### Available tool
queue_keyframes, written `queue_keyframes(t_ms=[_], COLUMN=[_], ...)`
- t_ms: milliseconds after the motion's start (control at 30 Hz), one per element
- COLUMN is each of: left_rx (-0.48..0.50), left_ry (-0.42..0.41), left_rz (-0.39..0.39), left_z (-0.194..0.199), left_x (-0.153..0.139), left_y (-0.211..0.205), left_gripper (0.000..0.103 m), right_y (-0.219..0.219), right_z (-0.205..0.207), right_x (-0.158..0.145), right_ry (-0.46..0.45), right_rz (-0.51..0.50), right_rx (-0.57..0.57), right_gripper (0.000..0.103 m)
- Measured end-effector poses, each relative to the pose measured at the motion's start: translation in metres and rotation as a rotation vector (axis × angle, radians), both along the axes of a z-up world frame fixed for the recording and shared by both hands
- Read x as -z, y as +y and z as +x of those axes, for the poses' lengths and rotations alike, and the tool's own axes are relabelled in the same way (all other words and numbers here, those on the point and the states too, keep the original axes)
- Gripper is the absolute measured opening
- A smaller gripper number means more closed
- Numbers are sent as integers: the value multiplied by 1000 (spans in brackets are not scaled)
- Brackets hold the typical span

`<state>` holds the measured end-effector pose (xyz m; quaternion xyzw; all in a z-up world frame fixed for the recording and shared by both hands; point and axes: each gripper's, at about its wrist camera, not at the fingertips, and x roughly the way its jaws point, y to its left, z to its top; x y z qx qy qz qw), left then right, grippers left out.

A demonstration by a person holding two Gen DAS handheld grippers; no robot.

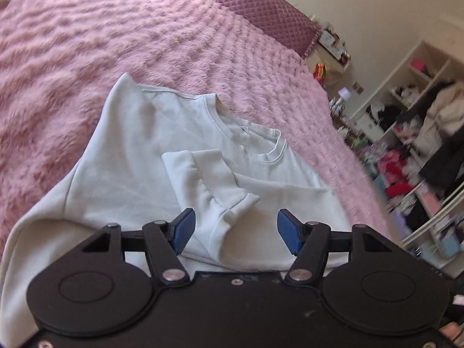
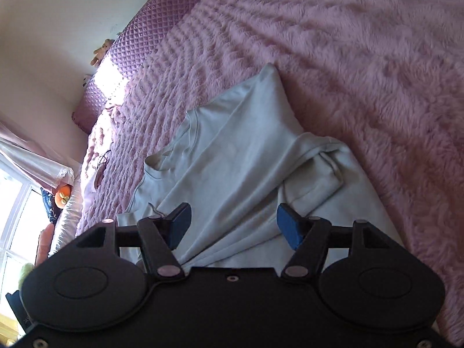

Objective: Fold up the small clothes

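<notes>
**A:** What takes up most of the view?

**B:** A fluffy pink blanket [image 1: 87,58] spread over the bed, with a quilted purple headboard [image 1: 255,3] along its far edge. Beyond the bed's side in the left wrist view stands an open white shelf unit [image 1: 417,121] packed with clothes.

**A:** And the garment?

**B:** A pale, whitish sweatshirt [image 1: 136,145] lies on the blanket, directly in front of both grippers. Its round neckline [image 1: 261,145] faces the headboard. One sleeve [image 1: 208,179] is laid across the chest, its ribbed cuff on top of the body. In the right wrist view the fabric is creased, with folds running toward the camera.

**A:** The grippers?

**B:** The left gripper [image 1: 235,230] has its blue pads wide apart above the sleeve, nothing between them. The right gripper [image 2: 234,226] is likewise spread, over the rumpled lower cloth, gripping nothing.

**A:** Anything small?

**B:** A plush toy [image 2: 100,52] sits by the headboard in the right wrist view.
</notes>
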<state>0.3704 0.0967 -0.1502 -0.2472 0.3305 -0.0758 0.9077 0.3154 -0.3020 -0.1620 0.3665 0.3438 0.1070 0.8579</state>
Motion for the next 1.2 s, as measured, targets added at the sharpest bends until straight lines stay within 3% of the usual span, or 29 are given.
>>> queue_keyframes(t_ms=[33,133,267,400,467,533,633,700,800,833,933,1067,1133,1200], left_rx=[26,71,56,24,-2,-58,-225,-323,-454,-498,-550,-548,-505,-452], left_ry=[-5,13,28,52,28,-19,-93,-71,33,82,92,26,-14,-46], left_rz=[76,205,382,461,472,364,219,141,58,30,-139,-105,-87,-75], left_z=[9,30,56,73,72,66,30,11,-11,-17,-36,-44,-40,-36], left_x=[0,7,24,42,42,35,19,23,44,52,63,44,33,27], left_y=[-17,-49,-80,-89,-85,-66,-26,4,47,62,94,93,85,76], left_gripper=[63,63,63,54,2,4,4,6,12,20,26,41,42,44], right_y=[-2,-4,-6,-8,-12,-16,-23,-28,-32,-32,-36,-36,-36,-35], right_z=[-2,-5,-8,-2,2,4,6,8,13,14,18,28,35,42], right_x=[4,9,9,10,12,15,19,23,31,32,33,35,39,42], right_ry=[2,-14,-43,-54,-47,-44,-42,-30,-7,0,3,21,37,53], right_rz=[5,-2,-20,-37,-14,18,77,113,147,155,183,218,235,248], right_rx=[-3,-15,-36,-48,-40,-25,18,55,108,124,162,204,221,230], right_gripper=[67,67,67,67,67,67,67,67,67,67,67,67,65,51])
